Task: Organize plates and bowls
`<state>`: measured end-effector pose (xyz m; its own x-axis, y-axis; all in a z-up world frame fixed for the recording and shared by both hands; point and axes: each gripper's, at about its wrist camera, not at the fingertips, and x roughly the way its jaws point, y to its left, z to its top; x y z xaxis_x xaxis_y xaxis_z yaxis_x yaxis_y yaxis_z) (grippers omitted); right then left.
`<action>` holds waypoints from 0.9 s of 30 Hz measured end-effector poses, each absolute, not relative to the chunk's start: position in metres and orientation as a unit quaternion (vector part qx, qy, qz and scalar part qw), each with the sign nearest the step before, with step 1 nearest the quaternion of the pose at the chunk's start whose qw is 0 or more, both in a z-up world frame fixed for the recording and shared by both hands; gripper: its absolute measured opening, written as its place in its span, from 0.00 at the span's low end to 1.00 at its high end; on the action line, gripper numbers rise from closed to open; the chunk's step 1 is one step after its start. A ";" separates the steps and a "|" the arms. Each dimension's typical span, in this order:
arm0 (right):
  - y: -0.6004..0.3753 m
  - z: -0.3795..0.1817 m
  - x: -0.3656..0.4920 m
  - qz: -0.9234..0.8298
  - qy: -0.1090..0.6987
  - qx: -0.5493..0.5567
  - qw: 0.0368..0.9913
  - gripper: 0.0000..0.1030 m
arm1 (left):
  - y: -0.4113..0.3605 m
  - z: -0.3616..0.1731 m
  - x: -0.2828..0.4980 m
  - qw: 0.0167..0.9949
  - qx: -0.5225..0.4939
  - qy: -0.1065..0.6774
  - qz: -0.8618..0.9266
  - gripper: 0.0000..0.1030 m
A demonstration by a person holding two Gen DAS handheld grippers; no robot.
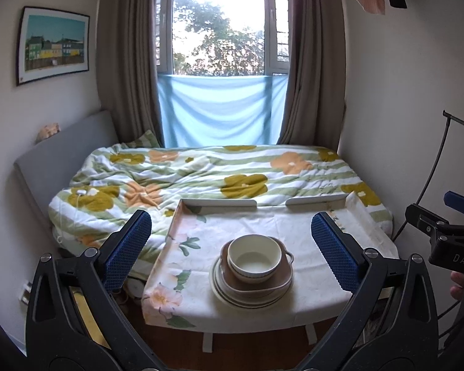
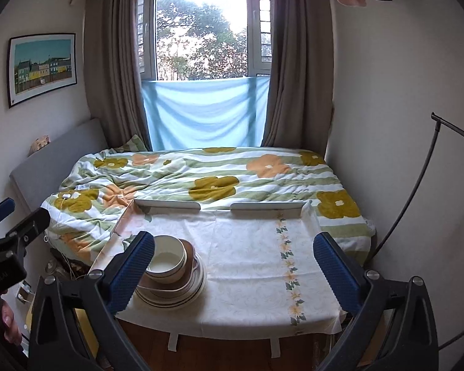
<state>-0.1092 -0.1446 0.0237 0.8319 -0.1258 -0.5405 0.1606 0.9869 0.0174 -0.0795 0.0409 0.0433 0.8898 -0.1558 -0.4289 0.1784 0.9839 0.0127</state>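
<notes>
A: In the left wrist view our left tongs point(image 1: 232, 241) gape empty; the bowl point(image 1: 254, 257) tops the plates point(image 1: 247, 293), lower centre of the counter point(image 1: 263, 219).

B: In the right wrist view our right tongs point(image 2: 233, 264) gape empty; that stack sits lower left, near the edge. We could nudge it off.

Table front-left: a cream bowl point(image 1: 253, 257) sits on a brown dish point(image 1: 281, 281), atop striped plates point(image 1: 219, 287), the only stack on the table point(image 1: 263, 219).
Table right half: bare cloth to the right edge.
Table far edge: low rail point(image 1: 219, 202) with a gap mid-way; bed point(image 1: 201, 170) beyond.
Right wall side: bent black rod point(image 2: 417, 185) near the table's right edge.
</notes>
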 end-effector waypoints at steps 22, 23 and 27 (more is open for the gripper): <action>-0.145 0.023 -0.110 -0.078 0.278 0.037 0.957 0.99 | 0.030 0.042 -0.080 0.973 0.053 0.210 -0.081 1.00; -0.144 0.023 -0.110 -0.079 0.278 0.037 0.957 0.99 | 0.030 0.041 -0.081 0.973 0.053 0.210 -0.080 1.00; -0.144 0.024 -0.110 -0.079 0.278 0.037 0.957 0.99 | 0.032 0.041 -0.080 0.973 0.052 0.209 -0.080 1.00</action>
<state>-0.1098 -0.1438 0.0236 0.8332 -0.1297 -0.5375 0.1707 0.9850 0.0268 -0.0798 0.0316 0.0408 0.8996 -0.1345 -0.4155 0.1784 0.9816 0.0684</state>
